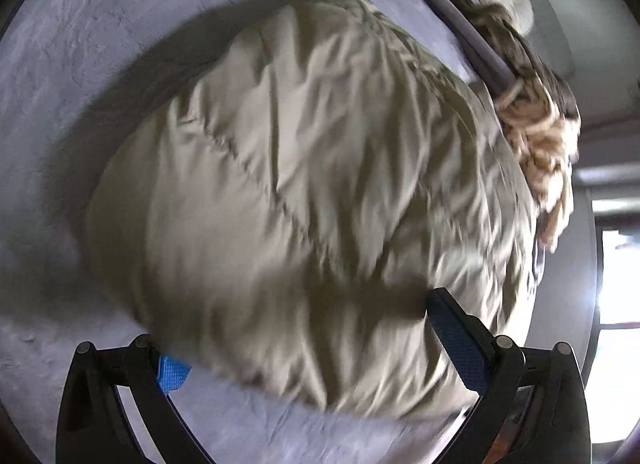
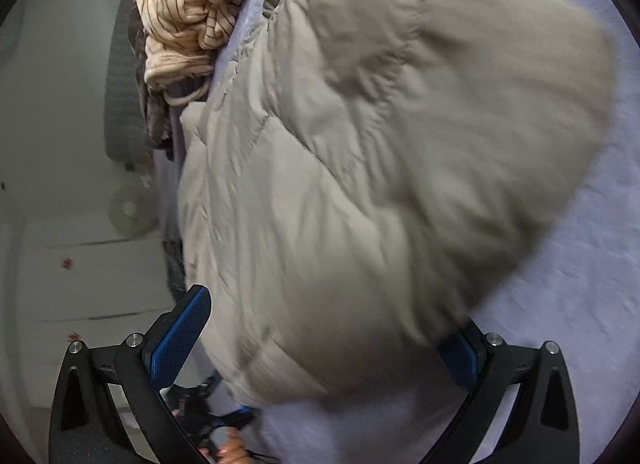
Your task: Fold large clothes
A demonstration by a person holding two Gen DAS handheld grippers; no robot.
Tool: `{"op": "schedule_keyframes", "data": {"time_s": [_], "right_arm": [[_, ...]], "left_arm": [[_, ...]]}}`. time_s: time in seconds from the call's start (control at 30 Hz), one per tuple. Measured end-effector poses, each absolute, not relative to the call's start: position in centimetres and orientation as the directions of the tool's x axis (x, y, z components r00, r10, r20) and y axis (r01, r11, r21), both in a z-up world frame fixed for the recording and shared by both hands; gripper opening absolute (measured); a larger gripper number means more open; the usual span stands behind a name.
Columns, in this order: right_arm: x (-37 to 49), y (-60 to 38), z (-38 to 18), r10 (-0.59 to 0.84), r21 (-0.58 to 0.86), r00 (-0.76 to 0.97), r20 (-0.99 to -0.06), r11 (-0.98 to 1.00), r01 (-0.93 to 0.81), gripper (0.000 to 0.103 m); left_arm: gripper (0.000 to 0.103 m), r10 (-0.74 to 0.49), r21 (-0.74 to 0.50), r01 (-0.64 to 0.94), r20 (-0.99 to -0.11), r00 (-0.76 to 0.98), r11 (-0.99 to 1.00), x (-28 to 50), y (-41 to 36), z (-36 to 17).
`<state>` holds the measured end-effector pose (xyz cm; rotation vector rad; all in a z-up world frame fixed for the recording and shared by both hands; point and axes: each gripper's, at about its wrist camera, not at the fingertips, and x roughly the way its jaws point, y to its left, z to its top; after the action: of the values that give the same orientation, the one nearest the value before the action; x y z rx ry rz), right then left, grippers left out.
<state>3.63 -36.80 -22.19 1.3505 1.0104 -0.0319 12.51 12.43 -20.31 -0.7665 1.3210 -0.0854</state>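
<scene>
A large beige quilted puffer jacket (image 1: pixel 304 183) lies bunched on a pale lilac bed sheet (image 1: pixel 80 63). It also fills the right wrist view (image 2: pixel 380 163). My left gripper (image 1: pixel 304 340) is open, its jaws wide apart, with the jacket's near edge lying between the blue-padded fingers (image 1: pixel 456 332). My right gripper (image 2: pixel 328 324) is open as well, its fingers (image 2: pixel 184 328) spread either side of the jacket's near end. The jacket hides most of the left finger in the left view and part of the right finger in the right view.
A cream striped garment (image 2: pixel 192 11) lies knotted in a heap with darker clothes at the bed's edge, also visible in the left wrist view (image 1: pixel 536 135). White floor (image 2: pixel 60 223) lies beyond the bed edge. A bright window (image 1: pixel 616 304) is at the right.
</scene>
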Motion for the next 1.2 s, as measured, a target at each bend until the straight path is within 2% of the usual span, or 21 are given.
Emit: {"op": "schedule_keyframes", "data": {"time_s": [0.17,0.2,0.23,0.27,0.3,0.33,0.37,0.4,0.43,0.5,0.63,0.97,1.2], "right_arm": [[5.9,-35.4,-23.6,0.557,0.8,0.592,-0.582,0.262,0.54,0.103],[6.1,-35.3,-23.7,0.558,0.799,0.589,-0.584,0.269,0.538,0.103],[6.1,-35.1,-23.6,0.557,0.797,0.586,-0.588,0.277,0.537,0.103],[6.2,-35.0,-23.5,0.555,0.795,0.585,-0.591,0.28,0.538,0.103],[6.1,-35.0,-23.4,0.552,0.794,0.586,-0.593,0.276,0.542,0.101],[6.0,-35.1,-23.5,0.55,0.79,0.585,-0.596,0.269,0.551,0.088],[5.7,-35.3,-23.6,0.548,0.78,0.578,-0.605,0.263,0.567,0.077],[5.5,-35.4,-23.9,0.556,0.779,0.574,-0.601,0.247,0.576,0.058],[5.4,-35.5,-24.0,0.558,0.782,0.578,-0.595,0.233,0.579,0.048],[5.2,-35.5,-23.4,0.543,0.78,0.586,-0.602,0.242,0.576,0.036],[4.7,-35.3,-22.0,0.532,0.79,0.599,-0.598,0.265,0.554,0.025],[0.1,-33.1,-19.5,0.513,0.78,0.596,-0.618,0.304,0.547,0.023],[-4.1,-32.9,-18.4,0.541,0.76,0.548,-0.638,0.331,0.559,0.023]], "left_arm": [[0.102,-0.387,-0.501,-0.402,-0.859,0.334,0.766,12.7,10.7,-21.4],[0.091,-0.378,-0.5,-0.407,-0.859,0.347,0.764,12.7,10.7,-21.2],[0.076,-0.375,-0.505,-0.409,-0.855,0.359,0.76,12.7,10.6,-20.9],[0.067,-0.371,-0.508,-0.409,-0.852,0.37,0.758,12.7,10.9,-20.5],[0.047,-0.368,-0.508,-0.403,-0.85,0.377,0.761,12.6,11.1,-20.1],[0.032,-0.352,-0.495,-0.378,-0.852,0.387,0.782,12.6,11.3,-19.4],[0.028,-0.334,-0.474,-0.35,-0.858,0.391,0.808,12.8,11.1,-18.8],[0.023,-0.305,-0.439,-0.311,-0.866,0.395,0.843,13.0,10.7,-18.1],[0.021,-0.27,-0.391,-0.255,-0.874,0.404,0.884,13.1,9.9,-17.3],[0.019,-0.219,-0.314,-0.169,-0.879,0.423,0.934,12.8,8.7,-16.1],[0.017,-0.219,-0.291,-0.1,-0.868,0.445,0.952,12.3,8.6,-14.8],[0.017,-0.265,-0.254,0.087,-0.85,0.455,0.963,8.8,10.3,-12.0],[0.017,-0.266,-0.25,0.093,-0.866,0.424,0.964,1.9,10.7,-11.4]]}}
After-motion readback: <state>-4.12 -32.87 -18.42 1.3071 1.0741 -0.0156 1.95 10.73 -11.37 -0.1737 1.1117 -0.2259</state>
